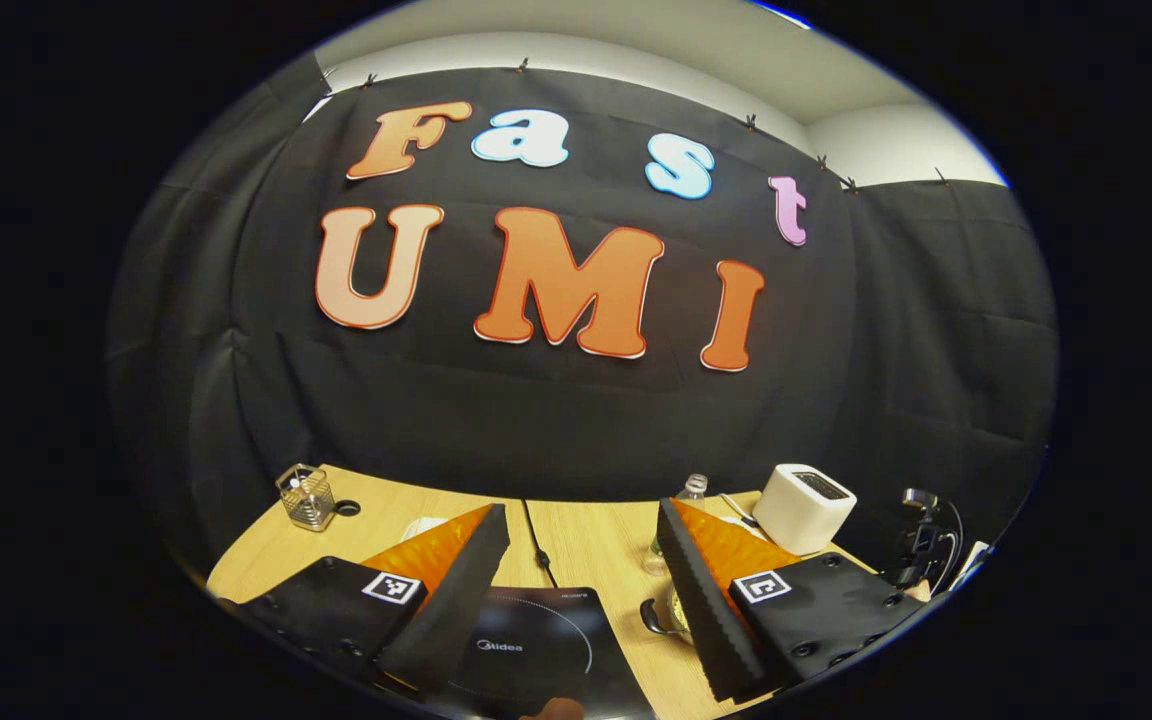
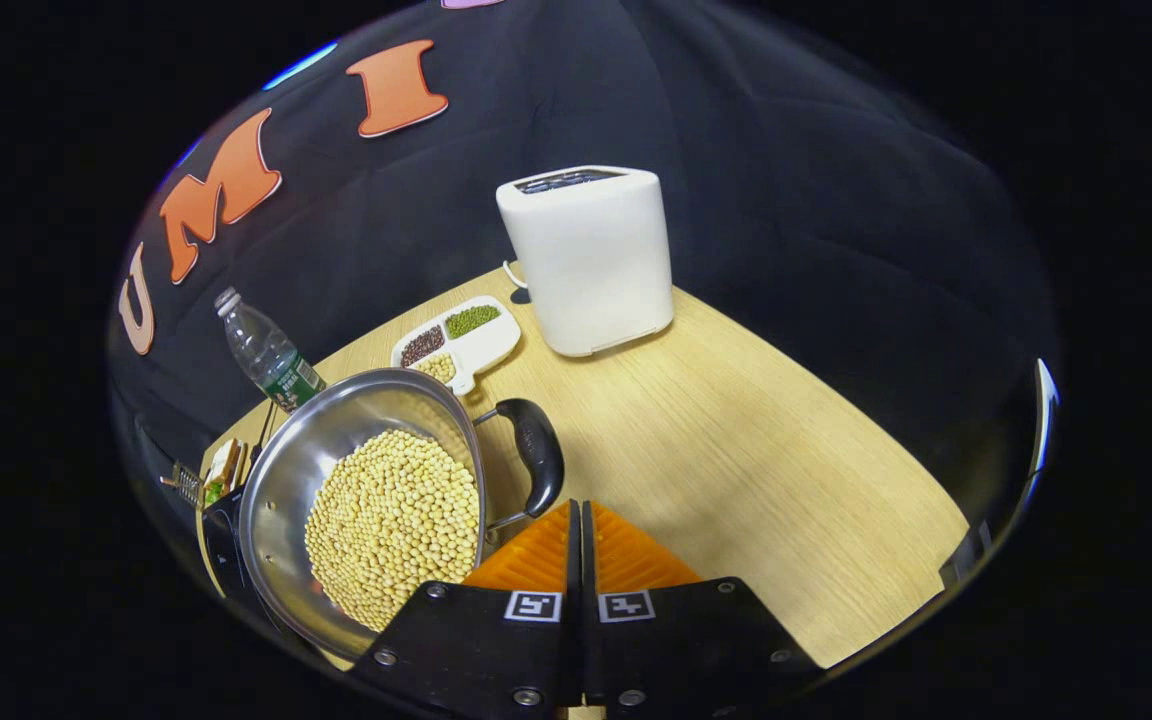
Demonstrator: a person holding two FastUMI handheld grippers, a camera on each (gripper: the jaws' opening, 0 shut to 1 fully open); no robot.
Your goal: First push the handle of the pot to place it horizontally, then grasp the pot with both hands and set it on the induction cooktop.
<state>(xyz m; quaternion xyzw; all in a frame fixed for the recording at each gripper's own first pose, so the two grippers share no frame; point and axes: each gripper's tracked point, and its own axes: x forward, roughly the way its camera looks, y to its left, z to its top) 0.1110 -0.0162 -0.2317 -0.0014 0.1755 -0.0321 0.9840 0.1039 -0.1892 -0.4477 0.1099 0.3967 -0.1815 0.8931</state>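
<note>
In the right gripper view the pot (image 2: 376, 510), full of pale beans, sits on the wooden table (image 2: 736, 450) with its black handle (image 2: 539, 450) turned toward the white toaster (image 2: 591, 255), and the right gripper (image 2: 576, 525) rests just beside that handle with its fingers pressed together on nothing. In the left gripper view the left gripper (image 1: 581, 560) hangs spread wide above the induction cooktop (image 1: 526, 650), the toaster standing beyond it to the right.

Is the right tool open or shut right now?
Shut. In the right gripper view the right tool has its fingers pressed together, holding nothing, beside the pot handle.
</note>
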